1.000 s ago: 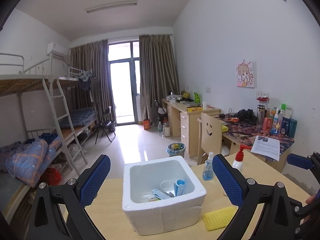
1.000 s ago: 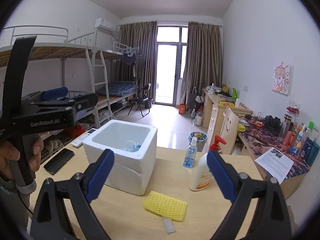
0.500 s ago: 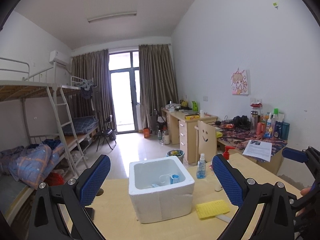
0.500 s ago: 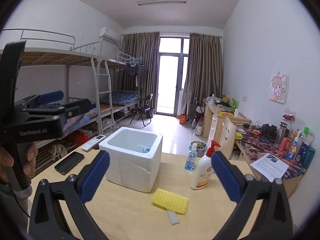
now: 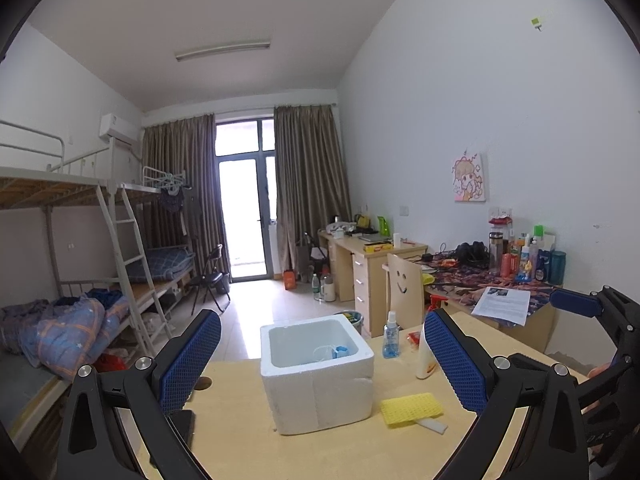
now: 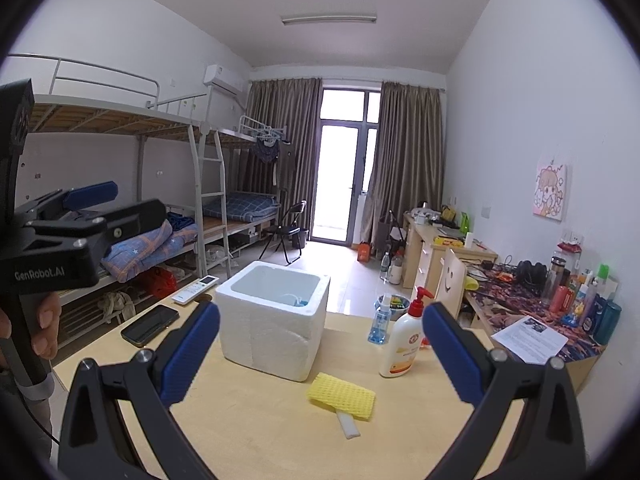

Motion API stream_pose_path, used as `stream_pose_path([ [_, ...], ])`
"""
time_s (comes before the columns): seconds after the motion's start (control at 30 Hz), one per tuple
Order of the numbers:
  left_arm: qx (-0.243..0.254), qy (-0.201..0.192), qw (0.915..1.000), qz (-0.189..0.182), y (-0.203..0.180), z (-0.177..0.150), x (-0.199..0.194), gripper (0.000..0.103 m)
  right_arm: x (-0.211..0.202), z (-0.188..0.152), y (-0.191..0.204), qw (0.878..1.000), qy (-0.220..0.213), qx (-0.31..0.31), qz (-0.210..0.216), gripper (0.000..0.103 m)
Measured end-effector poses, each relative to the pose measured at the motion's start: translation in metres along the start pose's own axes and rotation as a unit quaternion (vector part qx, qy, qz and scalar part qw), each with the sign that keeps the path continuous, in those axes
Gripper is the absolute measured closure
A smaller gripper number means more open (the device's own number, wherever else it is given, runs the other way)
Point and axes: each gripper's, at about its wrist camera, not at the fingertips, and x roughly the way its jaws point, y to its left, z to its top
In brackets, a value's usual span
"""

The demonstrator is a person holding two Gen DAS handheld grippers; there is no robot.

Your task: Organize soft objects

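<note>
A white foam box (image 5: 318, 372) stands on the wooden table (image 5: 240, 440); it shows too in the right wrist view (image 6: 274, 326). Inside lie face masks (image 5: 334, 352), blue and white. A yellow mesh sponge (image 5: 411, 408) with a white handle lies right of the box, also in the right wrist view (image 6: 342, 395). My left gripper (image 5: 322, 364) is open and empty, held back from the box. My right gripper (image 6: 320, 354) is open and empty, above the table before the sponge.
A lotion pump bottle (image 6: 405, 342) and a blue spray bottle (image 6: 379, 322) stand behind the sponge. A phone (image 6: 150, 325) and a remote (image 6: 196, 289) lie at the table's left. A cluttered desk (image 6: 540, 312) is at right, bunk beds at left.
Both grippers have drawn back and up from the box, so box and sponge look smaller and farther. Both stay open and empty.
</note>
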Motion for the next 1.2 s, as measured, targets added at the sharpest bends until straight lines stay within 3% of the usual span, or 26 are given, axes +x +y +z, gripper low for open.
stream_pose_path([
  [0.57, -0.021, -0.015, 0.9997, 0.004, -0.006, -0.052, -0.019, 0.001, -0.011, -0.037, 0.004, 1.0, -0.013, 0.005, -0.008, 0.0],
  [1.2, -0.026, 0.004, 0.9995, -0.019, -0.014, -0.115, -0.005, 0.001, 0.004, -0.083, -0.003, 1.0, 0.008, 0.018, -0.002, 0.0],
])
